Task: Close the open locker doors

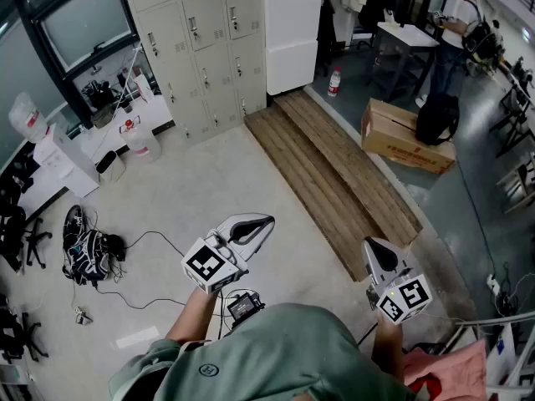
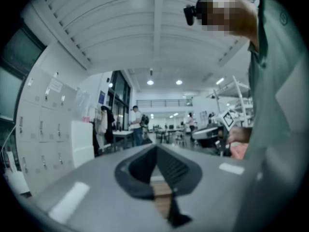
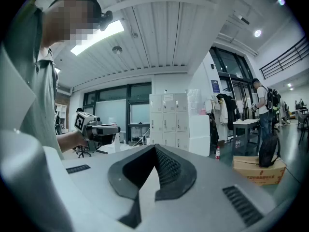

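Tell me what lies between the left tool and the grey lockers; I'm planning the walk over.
Head view: only bare pale floor between the left tool and grey metal lockers; brown wooden planks lie to the right.

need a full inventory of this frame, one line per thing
lockers: one bank, beige, far wall upper left
cabinet: one, white, right of lockers
bottle: one, clear, red label, floor by cabinet
wooden boards: one strip, brown, floor centre
cardboard box: one, brown, floor right
backpack: one, black, against the box
water jug: one, clear, floor left of lockers
bag with cables: one, black, floor far left
bystander: one, white top, top right
cloth: one, pink, bottom right
left hand-held gripper: one, grey, shut, empty, lower centre
right hand-held gripper: one, grey, shut, empty, lower right
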